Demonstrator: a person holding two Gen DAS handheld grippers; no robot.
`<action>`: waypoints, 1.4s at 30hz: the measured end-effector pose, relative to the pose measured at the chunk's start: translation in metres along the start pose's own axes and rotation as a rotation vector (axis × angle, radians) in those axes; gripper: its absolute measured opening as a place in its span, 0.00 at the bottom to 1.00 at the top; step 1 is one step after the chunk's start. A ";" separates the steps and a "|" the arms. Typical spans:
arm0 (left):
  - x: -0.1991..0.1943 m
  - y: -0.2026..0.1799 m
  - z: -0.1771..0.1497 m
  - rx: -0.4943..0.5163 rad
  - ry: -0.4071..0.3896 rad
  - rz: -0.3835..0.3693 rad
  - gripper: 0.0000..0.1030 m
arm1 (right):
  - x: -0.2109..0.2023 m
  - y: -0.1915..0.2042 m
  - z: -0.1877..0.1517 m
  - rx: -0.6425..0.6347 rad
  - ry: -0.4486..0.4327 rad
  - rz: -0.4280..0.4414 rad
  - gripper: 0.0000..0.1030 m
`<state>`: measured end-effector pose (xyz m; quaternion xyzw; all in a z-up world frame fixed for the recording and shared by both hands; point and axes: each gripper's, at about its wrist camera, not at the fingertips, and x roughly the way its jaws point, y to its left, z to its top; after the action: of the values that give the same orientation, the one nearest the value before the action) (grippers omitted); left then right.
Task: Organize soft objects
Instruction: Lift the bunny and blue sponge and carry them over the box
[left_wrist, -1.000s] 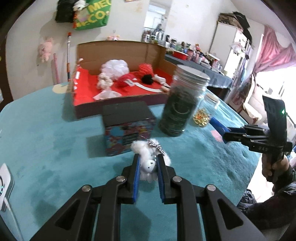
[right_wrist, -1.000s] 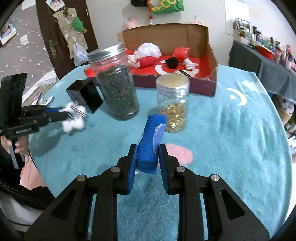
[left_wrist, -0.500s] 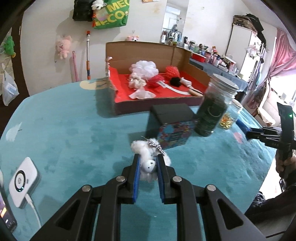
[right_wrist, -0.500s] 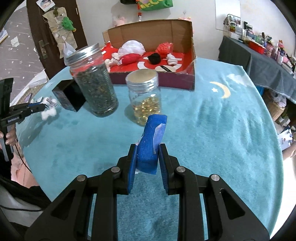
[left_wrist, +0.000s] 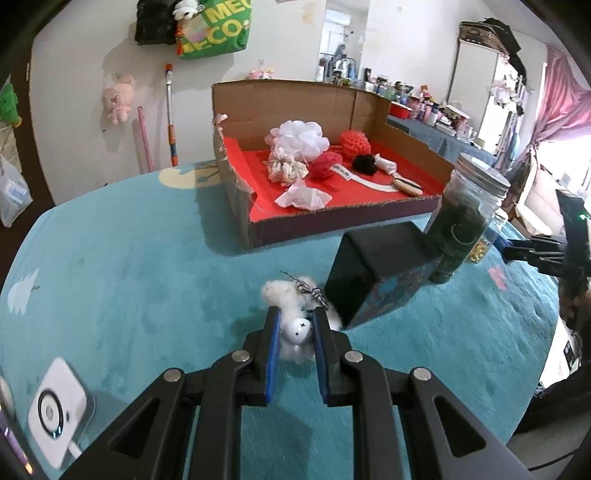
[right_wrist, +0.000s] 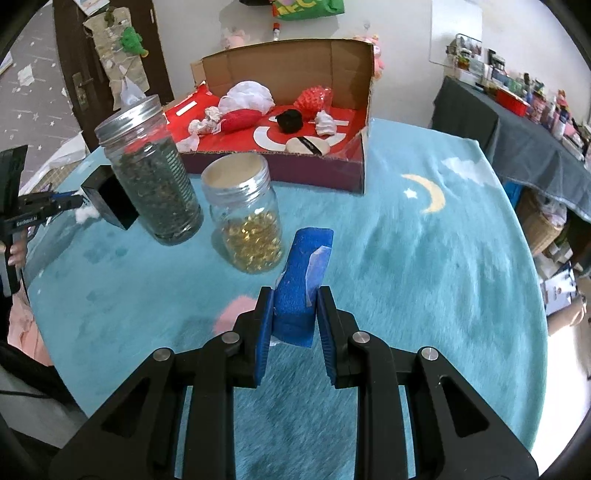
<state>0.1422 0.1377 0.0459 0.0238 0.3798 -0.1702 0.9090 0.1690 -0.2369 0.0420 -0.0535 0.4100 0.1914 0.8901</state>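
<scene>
My left gripper (left_wrist: 295, 325) is shut on a small white fluffy plush toy (left_wrist: 291, 306) with a striped bow, held above the teal cloth. My right gripper (right_wrist: 293, 306) is shut on a blue sponge (right_wrist: 303, 273) with a paper label. A cardboard box (left_wrist: 295, 96) with a red floor holds several soft things: a white mesh puff (left_wrist: 301, 138), red knitted pieces (left_wrist: 354, 142), a black pompom (left_wrist: 365, 164). The box also shows in the right wrist view (right_wrist: 288, 66). The left gripper shows at the left edge of the right wrist view (right_wrist: 70, 203).
A black-topped patterned box (left_wrist: 384, 269) stands just right of the plush. A tall jar of dark leaves (right_wrist: 151, 173) and a shorter jar of golden capsules (right_wrist: 245, 218) stand in front of the cardboard box. A white device (left_wrist: 55, 410) lies at the near left.
My left gripper has swung left with the plush, so the cardboard box sits more central. My right gripper has moved closer to the jars with the sponge.
</scene>
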 end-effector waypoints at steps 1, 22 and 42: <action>0.001 0.002 0.002 0.003 -0.004 -0.009 0.17 | 0.002 -0.002 0.002 -0.007 0.002 -0.001 0.22; 0.009 0.019 0.058 0.048 -0.054 -0.159 0.17 | 0.021 -0.026 0.061 -0.146 -0.036 0.159 0.22; 0.094 -0.056 0.157 0.174 0.078 -0.334 0.17 | 0.070 0.000 0.157 -0.243 0.009 0.312 0.22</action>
<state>0.2928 0.0306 0.0967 0.0454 0.3974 -0.3499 0.8471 0.3218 -0.1766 0.0927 -0.0971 0.3913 0.3751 0.8348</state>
